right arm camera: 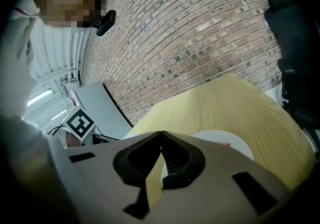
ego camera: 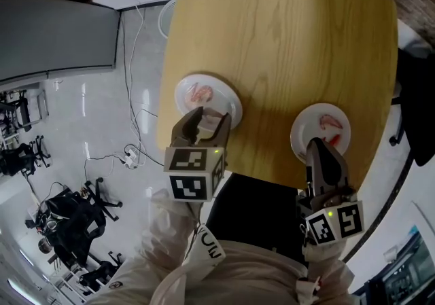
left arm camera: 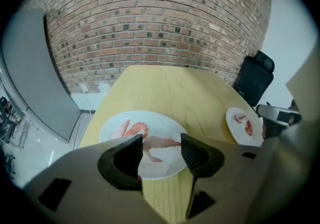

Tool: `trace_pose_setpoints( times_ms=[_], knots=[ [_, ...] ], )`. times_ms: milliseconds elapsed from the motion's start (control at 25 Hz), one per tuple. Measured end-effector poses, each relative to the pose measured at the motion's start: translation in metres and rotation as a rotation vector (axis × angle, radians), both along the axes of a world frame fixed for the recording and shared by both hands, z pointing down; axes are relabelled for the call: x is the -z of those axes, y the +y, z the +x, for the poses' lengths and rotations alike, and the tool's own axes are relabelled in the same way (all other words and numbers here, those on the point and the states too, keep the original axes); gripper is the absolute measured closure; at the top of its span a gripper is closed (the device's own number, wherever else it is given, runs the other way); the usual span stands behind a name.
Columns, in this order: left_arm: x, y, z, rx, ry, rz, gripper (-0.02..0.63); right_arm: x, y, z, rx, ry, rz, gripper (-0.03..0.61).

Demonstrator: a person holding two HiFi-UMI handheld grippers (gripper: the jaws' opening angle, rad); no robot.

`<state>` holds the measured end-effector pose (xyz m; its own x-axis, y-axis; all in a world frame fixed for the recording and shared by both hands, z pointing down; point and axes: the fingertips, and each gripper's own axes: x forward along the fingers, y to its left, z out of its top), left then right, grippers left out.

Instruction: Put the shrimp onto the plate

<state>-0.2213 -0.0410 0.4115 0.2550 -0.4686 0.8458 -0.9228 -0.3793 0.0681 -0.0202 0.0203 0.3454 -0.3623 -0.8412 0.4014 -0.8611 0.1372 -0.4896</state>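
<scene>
- Currently, left gripper [ego camera: 206, 120]: jaws apart, at 6 o'clock of left plate [ego camera: 233, 101]; pale shrimp [left arm camera: 159, 142] lies on it, between them.
- Right gripper [ego camera: 318, 144]: jaws pressed together, empty, at 6 o'clock of right plate [ego camera: 296, 135] carrying two shrimp [ego camera: 331, 121].

Bright even light; fisheye edges, perhaps soft.
</scene>
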Motion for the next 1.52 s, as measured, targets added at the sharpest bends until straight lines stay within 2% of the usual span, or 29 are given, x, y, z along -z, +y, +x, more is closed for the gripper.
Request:
trace_pose_setpoints(
  times_ms=[80, 240, 480, 880, 1160, 1520],
  knots=[
    [0.004, 0.001, 0.009, -0.026, 0.011, 0.014, 0.368, 0.001, 0.005, 0.006, -0.019, 0.001, 0.001, 0.554],
    [0.013, 0.010, 0.043, -0.075, 0.079, -0.006, 0.370, 0.004, 0.015, 0.026, -0.064, 0.007, 0.004, 0.554],
    [0.018, 0.020, 0.083, -0.159, 0.108, 0.000, 0.368, 0.007, 0.032, 0.053, -0.130, 0.011, 0.005, 0.554],
    [0.017, 0.033, 0.145, -0.316, 0.100, 0.013, 0.368, 0.007, 0.056, 0.096, -0.229, 0.009, 0.004, 0.554],
    [0.012, 0.036, 0.172, -0.431, 0.028, 0.059, 0.368, 0.006, 0.068, 0.118, -0.280, 0.008, 0.004, 0.554],
    [0.005, 0.044, 0.206, -0.550, -0.007, 0.078, 0.368, 0.002, 0.080, 0.141, -0.332, 0.011, 0.003, 0.554]
  ],
)
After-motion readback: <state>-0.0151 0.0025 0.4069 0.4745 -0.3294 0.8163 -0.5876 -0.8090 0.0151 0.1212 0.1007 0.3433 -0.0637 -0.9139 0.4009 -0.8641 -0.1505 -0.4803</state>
